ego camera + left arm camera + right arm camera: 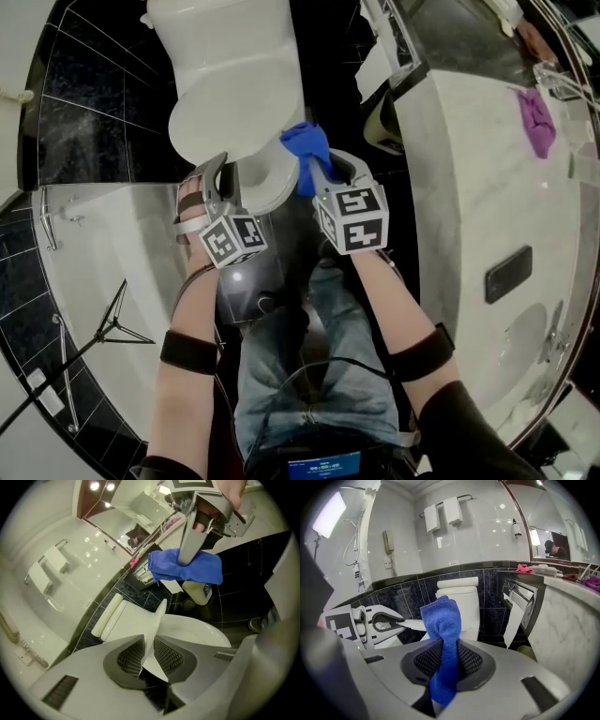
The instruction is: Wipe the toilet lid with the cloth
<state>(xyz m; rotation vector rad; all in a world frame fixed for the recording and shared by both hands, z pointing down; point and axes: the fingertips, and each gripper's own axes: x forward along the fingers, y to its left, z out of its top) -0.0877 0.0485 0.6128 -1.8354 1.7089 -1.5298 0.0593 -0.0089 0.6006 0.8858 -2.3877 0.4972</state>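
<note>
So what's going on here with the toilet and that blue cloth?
A person stands at a toilet with a gripper in each hand. The left gripper is closed on the edge of the white toilet lid, which looks partly raised. The right gripper pinches a blue cloth and holds it near the lid. The cloth does not seem to touch the lid, so no wiping yet.

I keep a white marble table (459,169) on my right, a crumpled purple cloth (536,122) lying on it. A white paper strip (513,616) hangs below its edge. A white plastic bottle (199,591) stands on the dark tiled floor (234,604) by its foot.
</note>
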